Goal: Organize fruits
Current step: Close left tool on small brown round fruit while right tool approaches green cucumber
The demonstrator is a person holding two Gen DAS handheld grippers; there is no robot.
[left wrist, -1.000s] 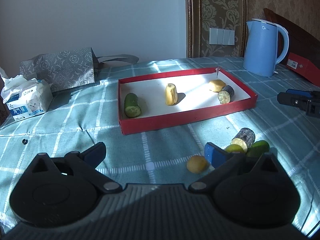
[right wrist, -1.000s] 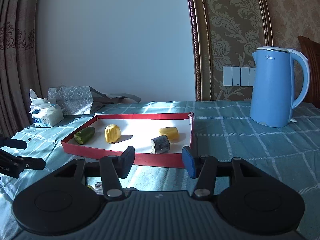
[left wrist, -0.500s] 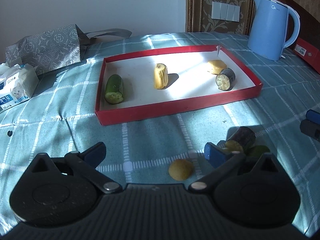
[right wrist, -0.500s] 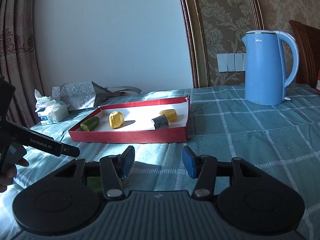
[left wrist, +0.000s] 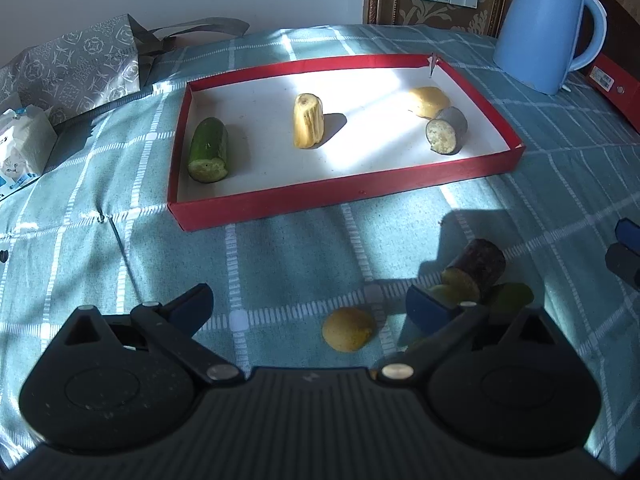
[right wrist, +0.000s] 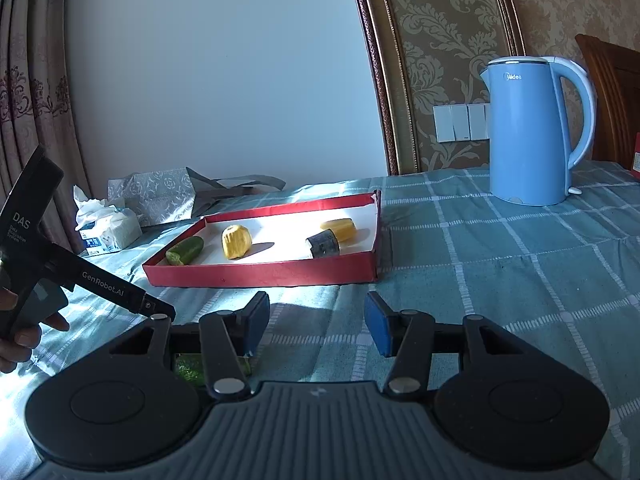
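Reading "Midea", the blue kettle (right wrist: 532, 132) stands behind both gaping, empty tools (left wrist: 308, 312) (right wrist: 316, 320), "GenRobot.AI" lettered.

Hard, low sunlight glares off the white floor of the shallow red cardboard tray (left wrist: 280, 208) and throws long, sharp-edged shadows over the teal checked tablecloth (left wrist: 100, 184). Both views are sharp, with fisheye bending straight edges near the borders.
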